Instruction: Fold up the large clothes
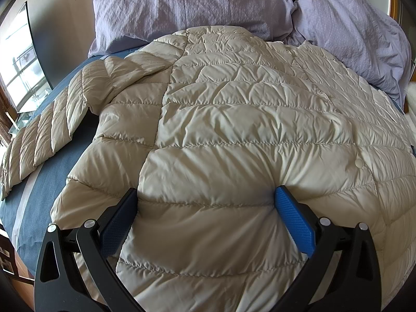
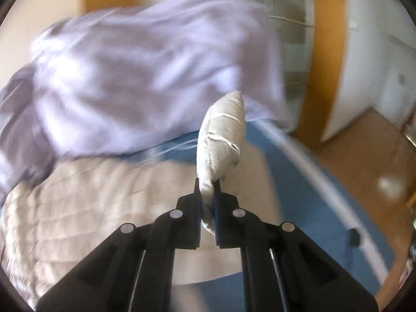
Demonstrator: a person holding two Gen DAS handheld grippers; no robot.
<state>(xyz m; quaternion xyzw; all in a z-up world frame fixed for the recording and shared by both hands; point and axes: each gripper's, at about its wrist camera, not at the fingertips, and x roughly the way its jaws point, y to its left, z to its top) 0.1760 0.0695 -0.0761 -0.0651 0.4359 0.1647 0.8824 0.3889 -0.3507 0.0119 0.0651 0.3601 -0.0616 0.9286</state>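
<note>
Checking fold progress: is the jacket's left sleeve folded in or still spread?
Spread: the sleeve lies stretched out sideways on the blue sheet, off the jacket body.

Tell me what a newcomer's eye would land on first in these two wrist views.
The big cream quilted jacket spread over the blue bed sheet fills the left wrist view, with the left gripper pressed into its near edge, jaws wide apart. In the blurred right wrist view, the right gripper is clamped on a puffy end of the jacket, lifted clear of the bed. Behind lies rumpled lilac bedding.
</note>
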